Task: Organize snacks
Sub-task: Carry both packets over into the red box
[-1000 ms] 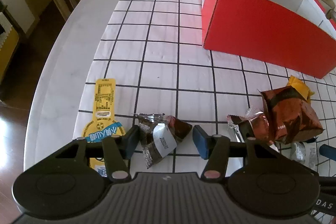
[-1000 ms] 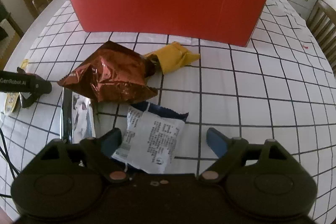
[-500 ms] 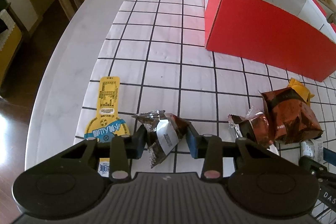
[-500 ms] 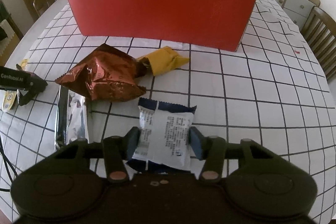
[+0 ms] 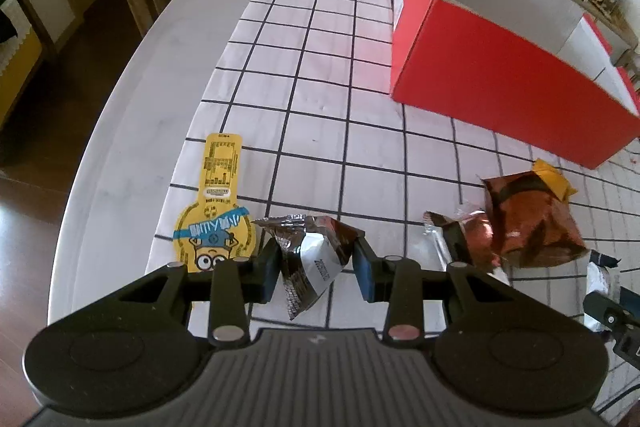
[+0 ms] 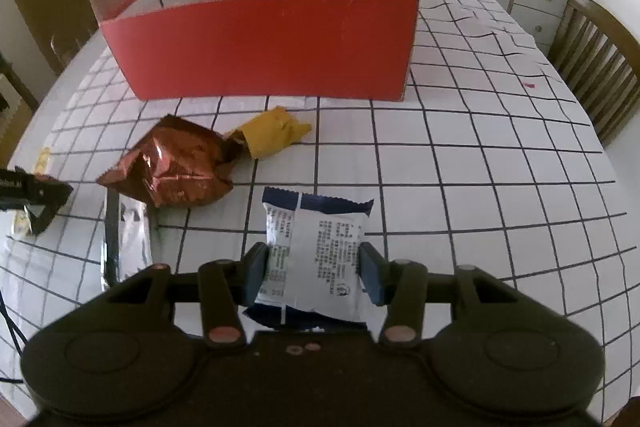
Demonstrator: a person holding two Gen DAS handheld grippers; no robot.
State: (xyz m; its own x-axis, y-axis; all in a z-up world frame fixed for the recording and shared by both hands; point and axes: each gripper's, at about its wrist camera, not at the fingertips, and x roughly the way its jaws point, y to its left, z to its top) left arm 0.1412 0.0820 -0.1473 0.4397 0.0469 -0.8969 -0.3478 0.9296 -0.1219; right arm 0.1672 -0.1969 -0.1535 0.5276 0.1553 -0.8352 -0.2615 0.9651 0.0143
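My left tool [image 5: 316, 267] pinches a dark foil snack [image 5: 316, 259]; my right tool [image 6: 314, 271] clamps the white-and-blue packet [image 6: 316, 251].

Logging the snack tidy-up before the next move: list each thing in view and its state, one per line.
Left gripper: shut on the dark foil snack.
Dark foil snack: gripped, crumpled.
Right gripper: shut on the white-and-blue packet.
White-and-blue packet: gripped, sealed.
Red box: open, upright; contents not visible.
Large brown bag: lying on the table, crumpled.
Yellow packet: lying beside the brown bag.
Yellow cartoon card: lying flat.
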